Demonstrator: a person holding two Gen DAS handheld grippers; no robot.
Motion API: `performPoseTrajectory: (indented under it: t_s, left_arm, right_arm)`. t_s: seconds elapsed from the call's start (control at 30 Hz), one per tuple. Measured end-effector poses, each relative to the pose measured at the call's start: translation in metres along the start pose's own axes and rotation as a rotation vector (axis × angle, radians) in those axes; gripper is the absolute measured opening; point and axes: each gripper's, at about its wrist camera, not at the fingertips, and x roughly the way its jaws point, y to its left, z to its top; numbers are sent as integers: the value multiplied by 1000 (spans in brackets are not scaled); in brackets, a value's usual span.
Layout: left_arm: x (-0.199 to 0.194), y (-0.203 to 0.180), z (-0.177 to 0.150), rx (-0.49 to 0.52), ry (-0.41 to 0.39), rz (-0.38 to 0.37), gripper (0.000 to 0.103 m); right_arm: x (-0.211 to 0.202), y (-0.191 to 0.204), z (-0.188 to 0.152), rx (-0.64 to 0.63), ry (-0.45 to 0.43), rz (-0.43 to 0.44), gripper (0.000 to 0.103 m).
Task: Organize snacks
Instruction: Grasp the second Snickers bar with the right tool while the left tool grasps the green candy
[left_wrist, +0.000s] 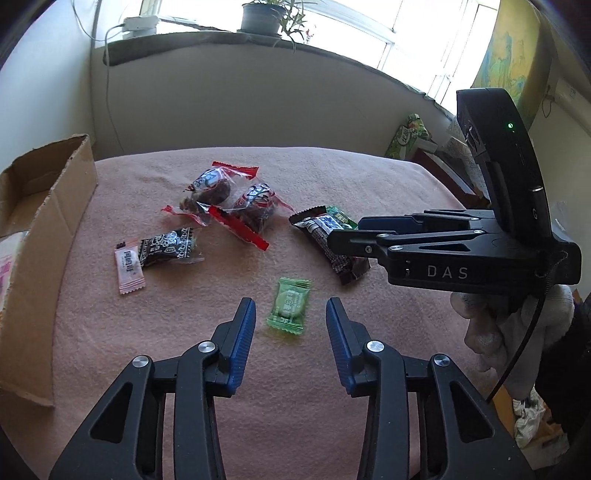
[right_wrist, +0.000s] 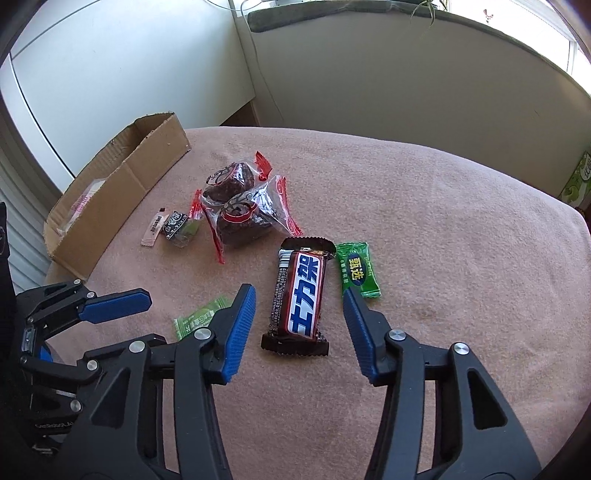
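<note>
Left, cardboard box (right_wrist: 122, 184), pale packets inside

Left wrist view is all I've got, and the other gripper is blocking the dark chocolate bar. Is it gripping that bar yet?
Observer: Not yet. From the right wrist view, the right gripper is open, the chocolate bar lies flat between its fingers, and both pads are clear of the wrapper.
Operator: Anything crowding the bar?
Observer: Yes, a green packet lies close alongside it. One blue finger overlaps the packet's near end in the picture, and I cannot tell whether they touch.
</note>
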Motion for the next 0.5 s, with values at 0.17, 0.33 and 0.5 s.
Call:
performPoseTrajectory:
  t_s: [0.17, 0.33, 0.5]
  left_arm:
    - [14, -4, 3, 16, 29, -7, 38]
    - [25, -7, 5, 38, 46, 5, 38]
    - [38, -13, 4, 55, 64, 23, 27]
  right_arm:
    - [12, -3, 4, 20, 21, 18, 44]
    - [20, -3, 6, 21, 35, 21, 44]
    - [26, -1, 7, 12, 42, 12, 43]
